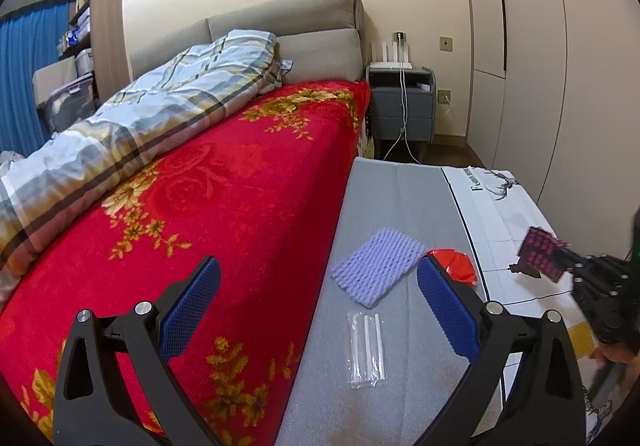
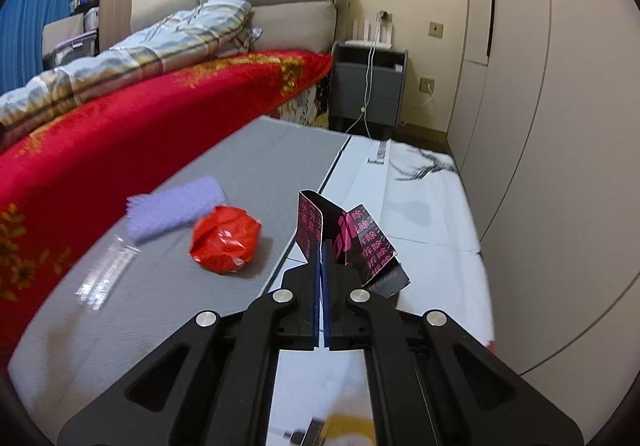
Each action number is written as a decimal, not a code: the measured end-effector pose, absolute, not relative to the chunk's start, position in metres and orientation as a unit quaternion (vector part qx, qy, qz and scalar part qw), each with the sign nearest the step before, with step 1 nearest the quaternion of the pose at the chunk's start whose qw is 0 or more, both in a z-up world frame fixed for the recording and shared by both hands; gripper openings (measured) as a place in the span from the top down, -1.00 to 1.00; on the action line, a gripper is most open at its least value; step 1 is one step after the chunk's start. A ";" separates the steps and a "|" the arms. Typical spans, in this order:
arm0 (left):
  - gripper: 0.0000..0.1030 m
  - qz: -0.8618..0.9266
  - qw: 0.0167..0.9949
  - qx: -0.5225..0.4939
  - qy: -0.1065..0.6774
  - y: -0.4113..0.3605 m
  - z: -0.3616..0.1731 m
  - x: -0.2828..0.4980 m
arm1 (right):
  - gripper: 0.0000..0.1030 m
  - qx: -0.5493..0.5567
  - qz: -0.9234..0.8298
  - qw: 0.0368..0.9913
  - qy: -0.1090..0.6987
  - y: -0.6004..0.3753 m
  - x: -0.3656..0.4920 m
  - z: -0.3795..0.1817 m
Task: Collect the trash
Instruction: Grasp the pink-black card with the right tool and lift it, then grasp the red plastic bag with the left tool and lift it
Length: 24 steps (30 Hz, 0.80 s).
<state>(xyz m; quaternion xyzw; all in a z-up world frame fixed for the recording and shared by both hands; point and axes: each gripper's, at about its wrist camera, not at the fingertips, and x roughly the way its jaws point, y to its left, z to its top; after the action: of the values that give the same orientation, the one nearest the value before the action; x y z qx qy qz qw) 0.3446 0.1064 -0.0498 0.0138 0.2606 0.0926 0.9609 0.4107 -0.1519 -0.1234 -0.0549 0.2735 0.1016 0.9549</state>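
Note:
My right gripper (image 2: 322, 246) is shut on a flattened black and pink carton (image 2: 352, 242) and holds it above the white sheet; it also shows at the right of the left wrist view (image 1: 540, 252). A crumpled red wrapper (image 2: 225, 239) lies on the grey mat (image 2: 248, 166), left of the carton. A purple foam net (image 1: 378, 266) and a clear packet of white sticks (image 1: 366, 346) lie on the mat too. My left gripper (image 1: 318, 286) is open and empty, above the mat near the foam net.
A bed with a red floral blanket (image 1: 224, 206) and a plaid quilt (image 1: 140, 114) runs along the left. A grey nightstand (image 1: 402, 102) with cables stands at the back. White wardrobe doors (image 2: 540, 106) line the right. A white printed sheet (image 1: 504, 214) lies beside the mat.

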 end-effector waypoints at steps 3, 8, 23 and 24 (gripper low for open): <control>-0.85 0.095 0.963 0.017 0.250 0.105 -0.047 0.340 | 0.98 -0.052 0.098 0.960 0.256 -0.156 0.382 -0.098; -0.85 0.093 0.968 0.016 0.232 0.103 -0.044 0.333 | 0.98 -0.038 0.090 0.966 0.238 -0.165 0.319 -0.059; -0.85 0.022 0.972 -0.022 0.233 0.046 -0.063 0.346 | 0.98 -0.023 -0.004 0.971 0.239 -0.254 0.133 -0.020; -0.85 0.018 0.971 -0.021 0.236 0.043 -0.066 0.350 | 0.98 -0.020 -0.016 0.971 0.236 -0.264 0.126 -0.020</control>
<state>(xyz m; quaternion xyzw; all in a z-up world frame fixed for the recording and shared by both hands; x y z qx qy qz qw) 0.3499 0.0430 -0.0662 -0.0208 0.2357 0.0178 0.9714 0.1260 -0.2639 -0.0196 -0.0203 0.2357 -0.0165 0.9715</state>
